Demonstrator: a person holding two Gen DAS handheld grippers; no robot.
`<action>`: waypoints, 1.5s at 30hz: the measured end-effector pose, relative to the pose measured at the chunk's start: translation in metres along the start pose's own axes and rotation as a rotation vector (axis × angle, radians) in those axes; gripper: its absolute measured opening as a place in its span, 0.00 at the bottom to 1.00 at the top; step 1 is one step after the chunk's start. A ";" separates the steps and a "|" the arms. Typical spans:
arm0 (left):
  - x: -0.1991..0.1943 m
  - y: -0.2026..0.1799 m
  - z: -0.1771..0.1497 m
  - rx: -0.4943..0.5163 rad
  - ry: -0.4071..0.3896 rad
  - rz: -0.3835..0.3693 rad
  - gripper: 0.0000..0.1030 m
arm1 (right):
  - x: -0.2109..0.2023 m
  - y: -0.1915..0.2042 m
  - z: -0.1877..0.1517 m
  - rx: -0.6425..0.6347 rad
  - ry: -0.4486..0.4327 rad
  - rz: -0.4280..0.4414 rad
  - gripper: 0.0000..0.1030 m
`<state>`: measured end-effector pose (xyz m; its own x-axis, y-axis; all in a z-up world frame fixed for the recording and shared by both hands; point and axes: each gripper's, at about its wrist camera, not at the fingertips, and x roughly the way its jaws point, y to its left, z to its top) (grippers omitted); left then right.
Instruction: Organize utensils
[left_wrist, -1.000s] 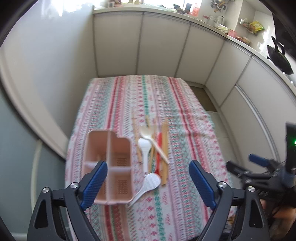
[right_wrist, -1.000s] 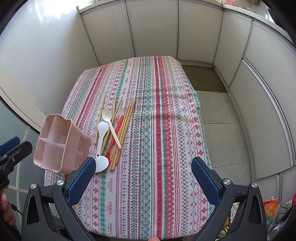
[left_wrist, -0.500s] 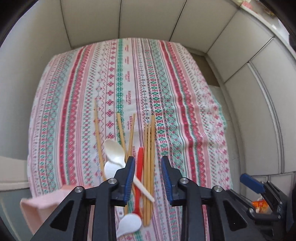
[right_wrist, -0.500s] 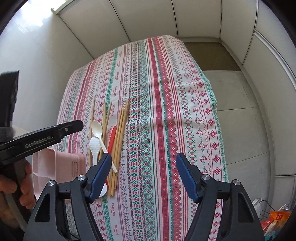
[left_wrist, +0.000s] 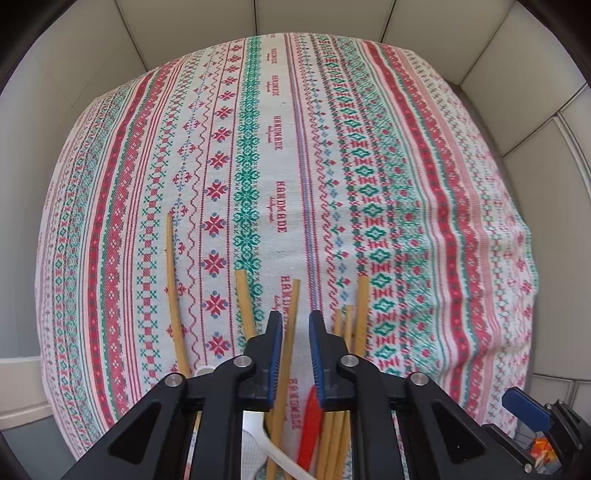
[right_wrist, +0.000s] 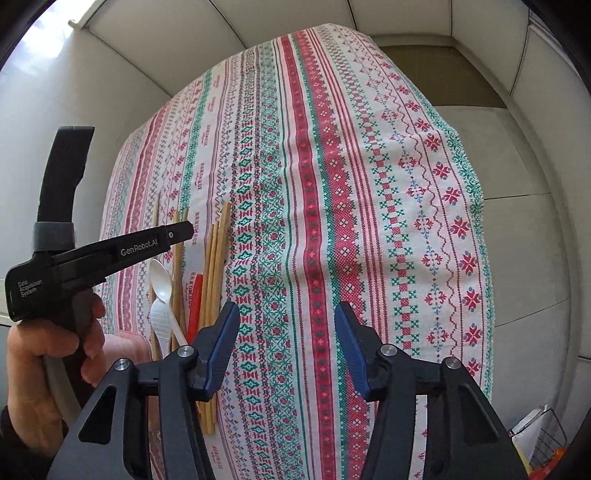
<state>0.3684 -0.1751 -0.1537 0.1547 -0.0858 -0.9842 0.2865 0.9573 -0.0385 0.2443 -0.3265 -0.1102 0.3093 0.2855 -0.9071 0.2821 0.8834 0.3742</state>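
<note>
On the striped tablecloth (left_wrist: 280, 155) lies a bunch of chopsticks (left_wrist: 360, 314), a red stick (right_wrist: 195, 302) and two white spoons (right_wrist: 161, 280), side by side. A second ago they looked small and far below; now they fill the bottom of the left view. The pink box (right_wrist: 131, 345) beside them only peeks out in the right view. The left gripper (left_wrist: 295, 323) hangs right over the chopsticks. Its jaws have just been closing and are nearly together, and one chopstick (left_wrist: 290, 325) shows in the thin gap; I cannot tell if they squeeze it. The right gripper (right_wrist: 287, 314) has been closing too, now half apart, with only cloth between.
</note>
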 end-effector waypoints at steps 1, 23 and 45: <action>0.002 0.002 0.001 -0.002 0.001 0.007 0.09 | 0.002 0.000 0.001 0.000 0.001 0.005 0.53; -0.134 0.019 -0.052 0.028 -0.288 -0.142 0.05 | 0.064 0.041 0.049 -0.012 0.052 0.160 0.18; -0.200 0.035 -0.105 0.034 -0.430 -0.189 0.04 | 0.019 0.085 0.026 -0.160 -0.145 0.090 0.08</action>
<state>0.2484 -0.0950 0.0234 0.4727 -0.3716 -0.7990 0.3768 0.9049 -0.1979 0.2975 -0.2558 -0.0908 0.4576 0.3196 -0.8297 0.1033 0.9077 0.4066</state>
